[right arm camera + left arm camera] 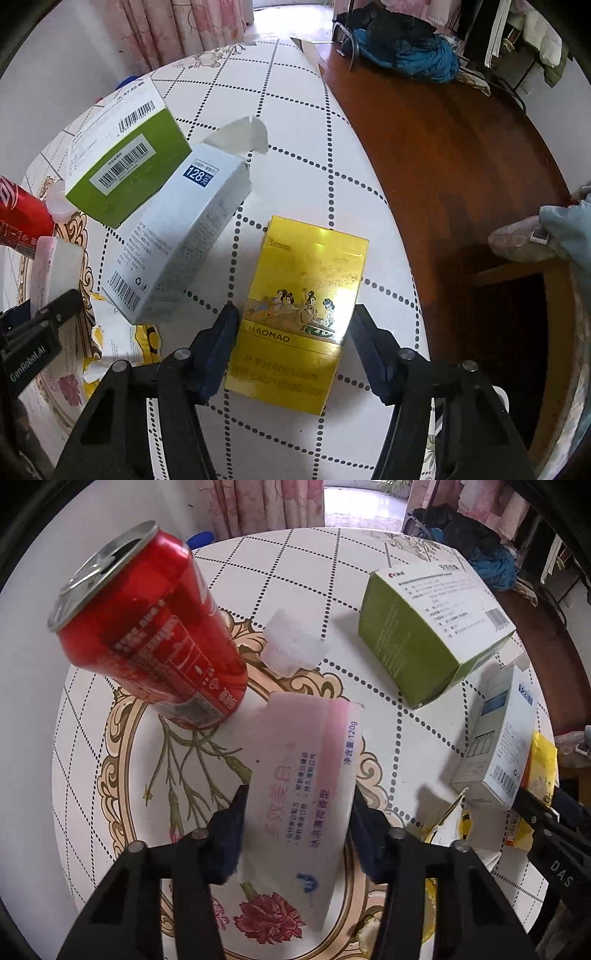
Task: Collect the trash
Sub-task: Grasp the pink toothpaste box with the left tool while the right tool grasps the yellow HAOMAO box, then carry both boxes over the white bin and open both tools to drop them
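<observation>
Left tongs (297, 834) pinch the pink-white toothpaste tube (299, 775) across its flat body, near the worktop (236, 572) middle w/ the floral print. Right tongs (293, 345) straddle the yellow cigarette pack (299, 314), pads at both long sides, apparently gripping it, by the worktop's right edge. Tube: soft, squashy plastic, light; best held mid-body, not the crimped end. Pack: stiff glossy card, light, prob. slippery film; grip the narrow sides squarely. Nearby: red can (147, 627), thin metal, dents easily; green box (424, 627) & white box (177, 236), rigid cardboard.
</observation>
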### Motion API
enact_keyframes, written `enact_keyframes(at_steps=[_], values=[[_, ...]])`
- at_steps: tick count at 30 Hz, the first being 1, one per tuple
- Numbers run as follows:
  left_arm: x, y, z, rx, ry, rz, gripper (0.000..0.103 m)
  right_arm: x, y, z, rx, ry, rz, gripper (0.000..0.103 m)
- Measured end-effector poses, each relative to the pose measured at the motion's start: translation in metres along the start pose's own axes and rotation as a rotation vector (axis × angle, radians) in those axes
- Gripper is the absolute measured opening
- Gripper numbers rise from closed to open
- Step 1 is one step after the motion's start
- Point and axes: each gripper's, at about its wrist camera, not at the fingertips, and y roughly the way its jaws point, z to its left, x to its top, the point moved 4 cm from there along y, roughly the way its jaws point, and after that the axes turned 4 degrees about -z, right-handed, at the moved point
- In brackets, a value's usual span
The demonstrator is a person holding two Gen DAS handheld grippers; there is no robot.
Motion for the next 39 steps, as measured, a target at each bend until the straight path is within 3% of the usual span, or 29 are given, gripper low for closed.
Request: enact_keyframes(at_steps=[7,11,19,25,32,39], values=[[-0.011,-0.007,0.001,0.011,0.011,-0.015,0.045,0.004,-0.008,-0.012,0.009,-0.013,0.003,0.063],[-0.018,-0.03,0.001,0.025,0.007,-0.044,0.045,0.007,-0.012,-0.011,0.037,-0.015,-0.006,0.062],[-0.035,-0.104,0.005,0.01,-0.038,-0.16,0.045,-0.003,-0.086,0.006,0.049,-0.163,-0.199,0.062],[-0.045,-0.17,-0.011,-0.02,-0.027,-0.265,0.045,-0.023,-0.156,-0.007,0.049,-0.187,-0.336,0.062],[-0.065,-0.245,-0.058,-0.09,0.05,-0.374,0.045,-0.053,-0.231,-0.06,0.066,-0.126,-0.426,0.062],[-0.084,-0.304,-0.125,-0.202,0.15,-0.45,0.045,-0.095,-0.303,-0.157,0.037,-0.006,-0.494,0.062]])
